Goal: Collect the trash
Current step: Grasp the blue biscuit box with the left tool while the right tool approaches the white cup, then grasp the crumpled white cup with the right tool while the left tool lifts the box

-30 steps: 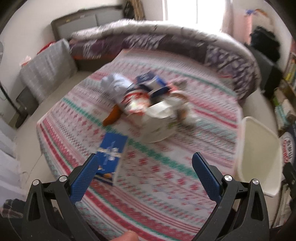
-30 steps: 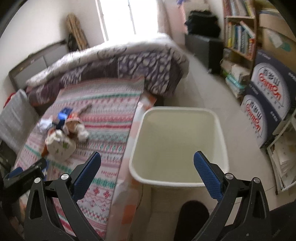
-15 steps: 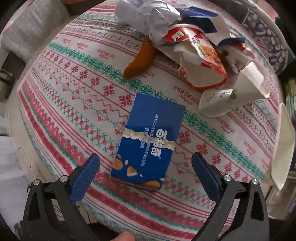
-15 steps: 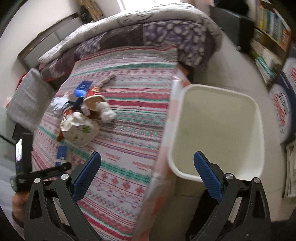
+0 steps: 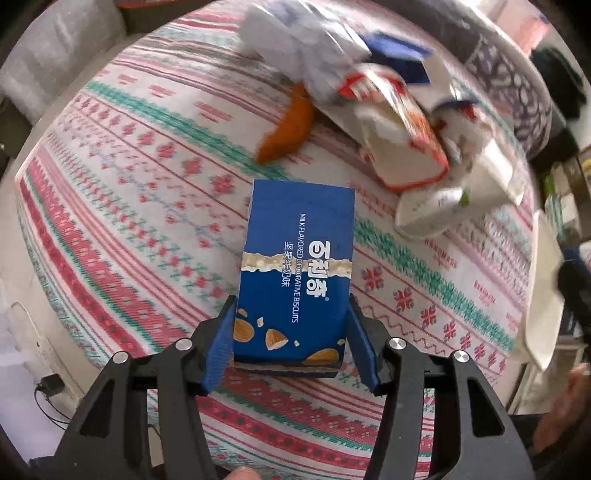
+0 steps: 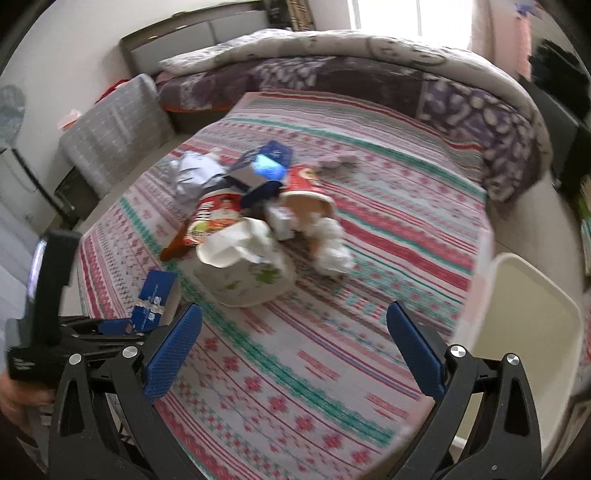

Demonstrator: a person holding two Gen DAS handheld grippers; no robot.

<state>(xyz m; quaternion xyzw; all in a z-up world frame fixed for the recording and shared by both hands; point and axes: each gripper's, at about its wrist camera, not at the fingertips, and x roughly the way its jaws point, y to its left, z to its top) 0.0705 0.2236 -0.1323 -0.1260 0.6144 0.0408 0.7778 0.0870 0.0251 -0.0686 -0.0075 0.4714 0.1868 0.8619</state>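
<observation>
Biscuit box: blue carton lies flat on the patterned bed cover, its near end between the blue pads.
Left gripper: jaws have just been closing from wide to the carton's width; pads sit against both sides, so pickup looks secured or nearly so.
Trash pile: cups, wrappers and paper heaped mid-bed, uncollected.
Right gripper: wide open, empty, over the bed.
Bin: white, beside the bed's right edge.

Soft daylight from a blown-out window, motion blur, strong fisheye bending, dark corners.
</observation>
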